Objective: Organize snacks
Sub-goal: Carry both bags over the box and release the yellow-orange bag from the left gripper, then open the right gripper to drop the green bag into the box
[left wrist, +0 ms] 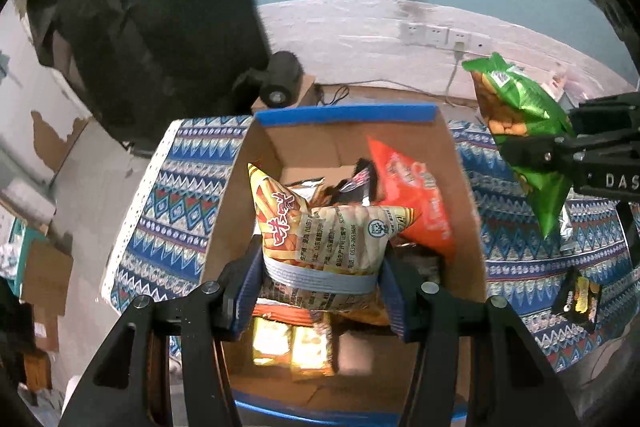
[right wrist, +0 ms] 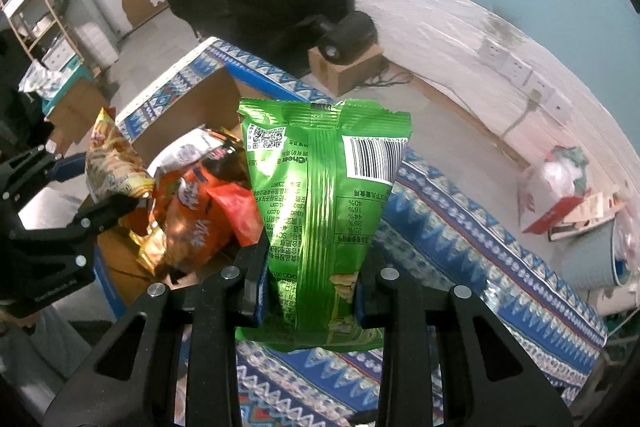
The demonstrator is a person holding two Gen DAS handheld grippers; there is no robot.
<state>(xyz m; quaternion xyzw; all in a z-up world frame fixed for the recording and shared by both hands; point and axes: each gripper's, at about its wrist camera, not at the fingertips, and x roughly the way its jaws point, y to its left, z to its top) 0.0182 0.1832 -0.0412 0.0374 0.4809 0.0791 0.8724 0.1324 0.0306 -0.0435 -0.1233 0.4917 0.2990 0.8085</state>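
The right hand-held gripper body reads "DAS". The yellow snack bag carries the number "0539-2653606". The green snack bag shows "16%", "26%", "40%", a barcode and a QR code.

Illumination is moderate and diffuse in both views, with a cool cast. Glare whites out the gold wrappers in the near part of the box. Foil sheen streaks the green bag. Strong fisheye bending and dark vignetting mark all edges. Far walls appear soft, slightly blurred.
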